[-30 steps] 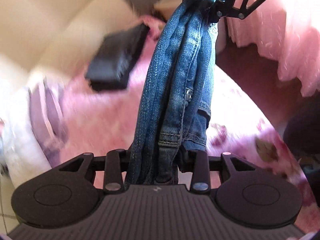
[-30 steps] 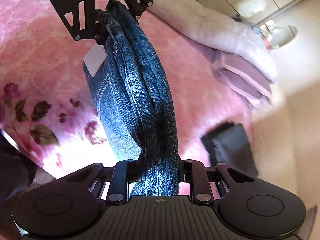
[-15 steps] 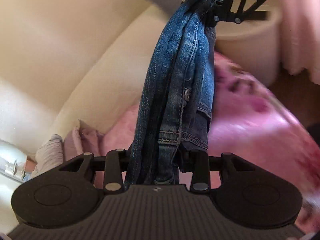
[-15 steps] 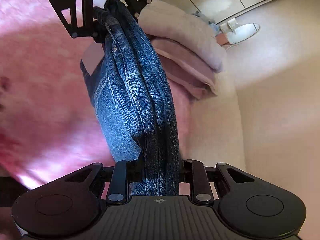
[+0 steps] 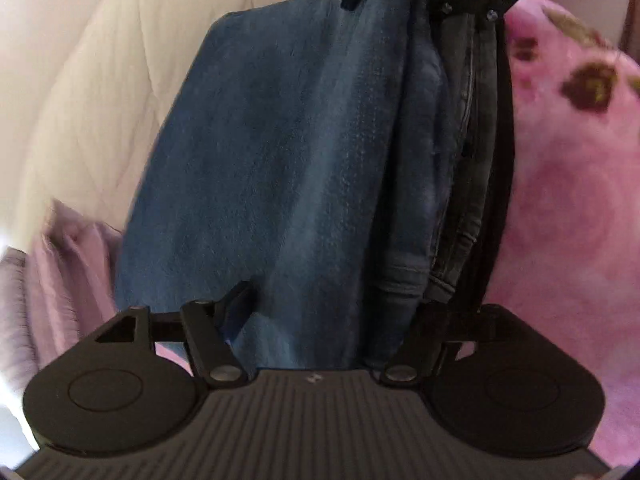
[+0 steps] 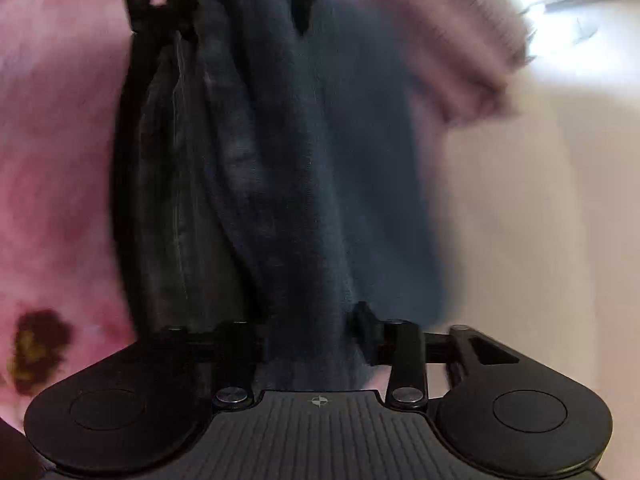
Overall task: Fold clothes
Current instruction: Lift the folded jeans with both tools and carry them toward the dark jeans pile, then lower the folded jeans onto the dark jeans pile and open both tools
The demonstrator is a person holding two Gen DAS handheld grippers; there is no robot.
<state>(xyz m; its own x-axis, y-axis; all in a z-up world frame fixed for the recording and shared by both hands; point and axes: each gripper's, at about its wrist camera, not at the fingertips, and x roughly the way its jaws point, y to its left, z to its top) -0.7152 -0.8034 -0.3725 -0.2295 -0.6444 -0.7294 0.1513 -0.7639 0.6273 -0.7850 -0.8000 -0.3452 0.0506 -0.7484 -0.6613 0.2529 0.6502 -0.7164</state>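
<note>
Spreading across the right side of the left wrist view is a pink bedspread (image 5: 560, 200) with dark flower prints, and the same cover fills the left side of the right wrist view (image 6: 60, 160), blurred there. Beyond the bed's far edge rises a cream quilted panel (image 5: 92, 92), stitched in a diamond pattern; in the right wrist view a pale wall (image 6: 540, 200) takes up the right side, too smeared to tell more. A folded lilac cloth (image 5: 72, 264) lies at the bed's edge beside the panel, and it shows again at the top right of the right wrist view (image 6: 452, 52), just behind the denim. Blue jeans (image 5: 288, 168) hang bunched between the two tools and block most of the middle of both views; the broad panel faces the cream side, while the seamed, darker folds with a hem face the pink cover. In the right wrist view the jeans (image 6: 280, 160) look dark navy and blurred. The left gripper (image 5: 324, 312) stands with its fingers spread wide and the denim running between them, so whether it grips the cloth cannot be told. The right gripper (image 6: 308, 332) has denim bunched between its fingers, which press on the fabric from both sides, grasping the jeans. Each tool's fingers also appear at the top edge of the other's view, at the jeans' far end.
</note>
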